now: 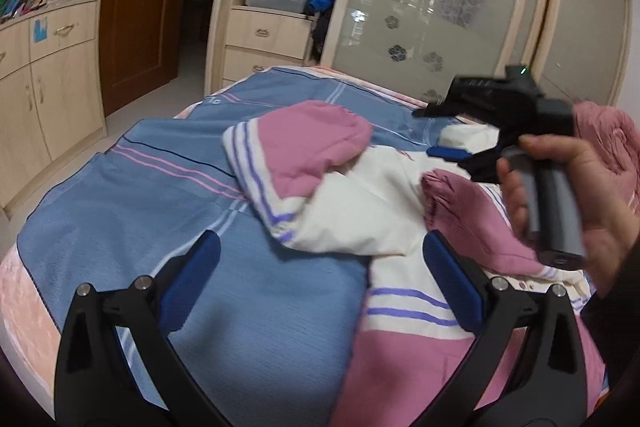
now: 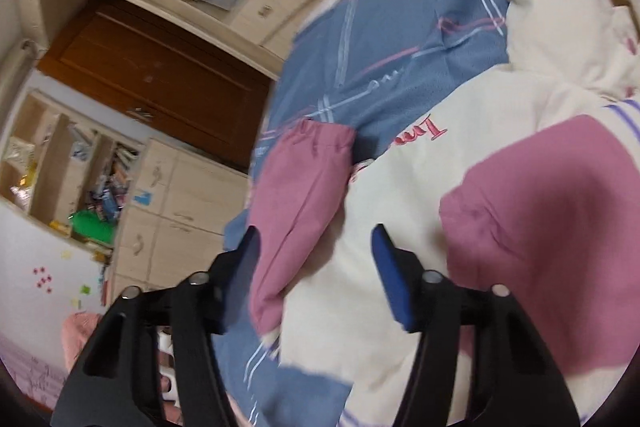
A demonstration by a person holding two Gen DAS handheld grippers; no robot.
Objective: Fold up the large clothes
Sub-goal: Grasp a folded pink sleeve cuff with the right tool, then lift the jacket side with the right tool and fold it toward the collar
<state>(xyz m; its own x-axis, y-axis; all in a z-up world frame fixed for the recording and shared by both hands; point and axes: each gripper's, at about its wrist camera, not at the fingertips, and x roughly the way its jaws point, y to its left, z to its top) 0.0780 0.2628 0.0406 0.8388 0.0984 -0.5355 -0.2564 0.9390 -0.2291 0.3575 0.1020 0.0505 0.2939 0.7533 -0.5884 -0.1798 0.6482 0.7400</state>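
Left claw released, empty; jacket on bed just ahead, hem beneath right finger. Right claw half-spread, nothing pinched, pink sleeve between fingers. Risk: shallow bite, slick padded sleeve slips, fold skews.

Soft, even indoor light fills my room, with no hard shadows on the bedspread. Bright reflections glare off the frosted wardrobe door. My left view is fairly sharp in the middle, though my right hand smears there. My right view is tilted and motion-blurred throughout. Both fisheye pictures bend straight lines and darken at the corners.
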